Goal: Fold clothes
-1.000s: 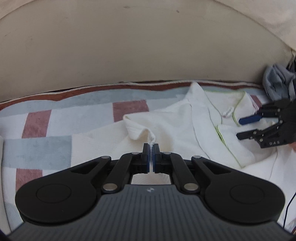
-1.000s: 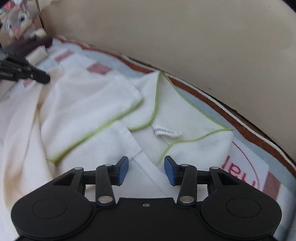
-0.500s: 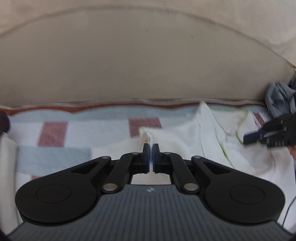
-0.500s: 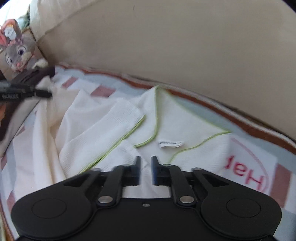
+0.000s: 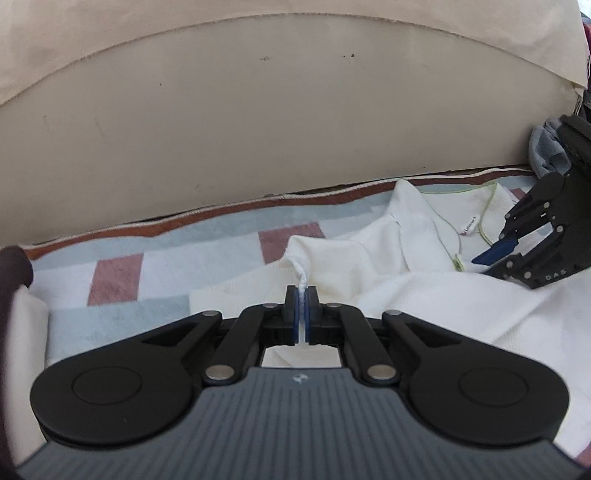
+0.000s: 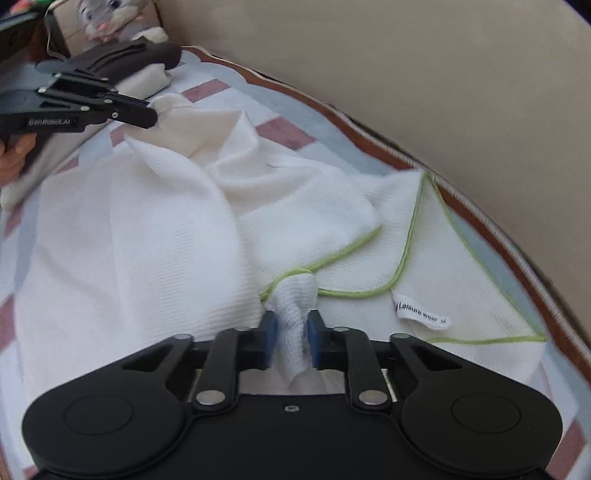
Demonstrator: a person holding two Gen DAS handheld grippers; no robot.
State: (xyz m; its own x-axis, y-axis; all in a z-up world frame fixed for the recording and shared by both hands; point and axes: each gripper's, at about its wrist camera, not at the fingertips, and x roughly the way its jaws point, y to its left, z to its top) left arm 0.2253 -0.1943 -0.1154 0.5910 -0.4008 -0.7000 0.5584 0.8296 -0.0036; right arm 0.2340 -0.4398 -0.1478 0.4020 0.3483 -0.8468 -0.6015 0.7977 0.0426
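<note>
The left claw (image 5: pixel 303 295) is pressed together on a thin edge of the white knit garment with lime-green trim (image 5: pixel 424 295), with only a sliver of cloth showing between its blue pads (image 5: pixel 293 306). From the right wrist view that same claw (image 6: pixel 147 114) shows side-on at upper left, its tips hidden in a raised peak of the fabric. The right claw (image 6: pixel 290 328) is closing on a bunched fold of the garment near the green-edged neckline; the cloth fills the gap and the pads (image 6: pixel 267 328) appear to press it, though blur makes the contact hard to judge. The garment lies rumpled across a pale blue, white and brick-red checked blanket (image 5: pixel 147 258), with its white label (image 6: pixel 421 312) just right of the right claw. Beyond stands a beige upholstered backrest (image 5: pixel 258 129). A grey crumpled cloth (image 5: pixel 543 147) is partly hidden behind the right claw's body. A grey rabbit soft toy (image 6: pixel 103 14) is cut off at the top edge.
</note>
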